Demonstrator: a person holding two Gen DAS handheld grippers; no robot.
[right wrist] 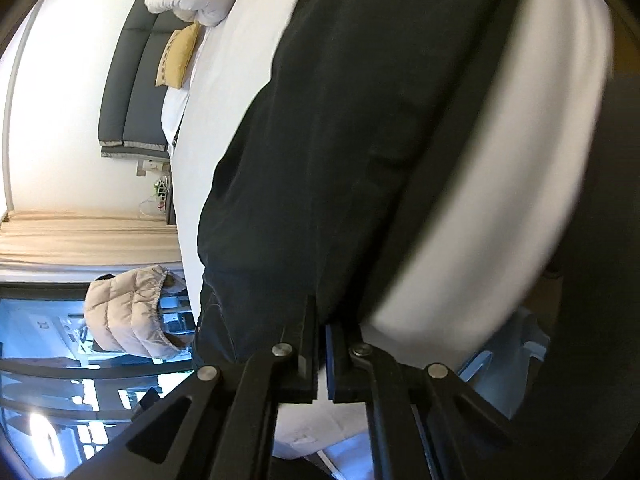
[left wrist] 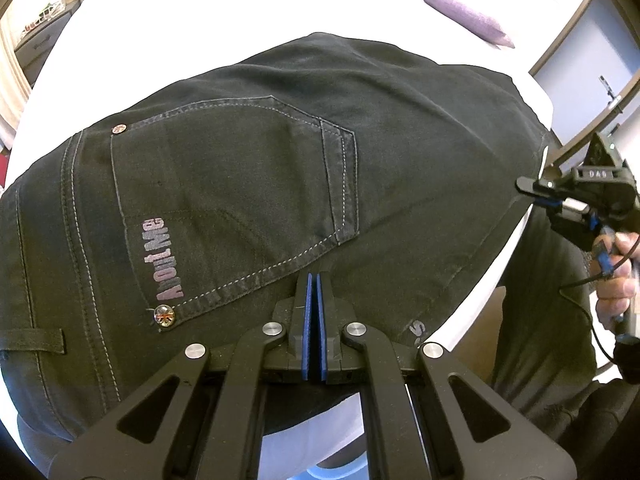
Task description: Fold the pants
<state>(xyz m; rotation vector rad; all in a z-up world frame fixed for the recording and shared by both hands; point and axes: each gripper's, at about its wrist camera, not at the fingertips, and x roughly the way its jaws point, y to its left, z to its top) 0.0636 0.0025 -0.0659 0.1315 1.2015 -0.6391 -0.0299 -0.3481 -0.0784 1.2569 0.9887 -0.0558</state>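
I am pinching the black jeans (left wrist: 280, 168), lying spread on the white bed (left wrist: 200, 12), with both grippers: left gripper (left wrist: 314, 280) clamped near the back pocket (left wrist: 224, 200), right gripper (right wrist: 320, 312) clamped at the edge. Next, I judge, comes lifting together and folding over.

Bare white bed (left wrist: 224, 12) beyond pants (left wrist: 280, 152), purple cushion (left wrist: 468, 16) far corner
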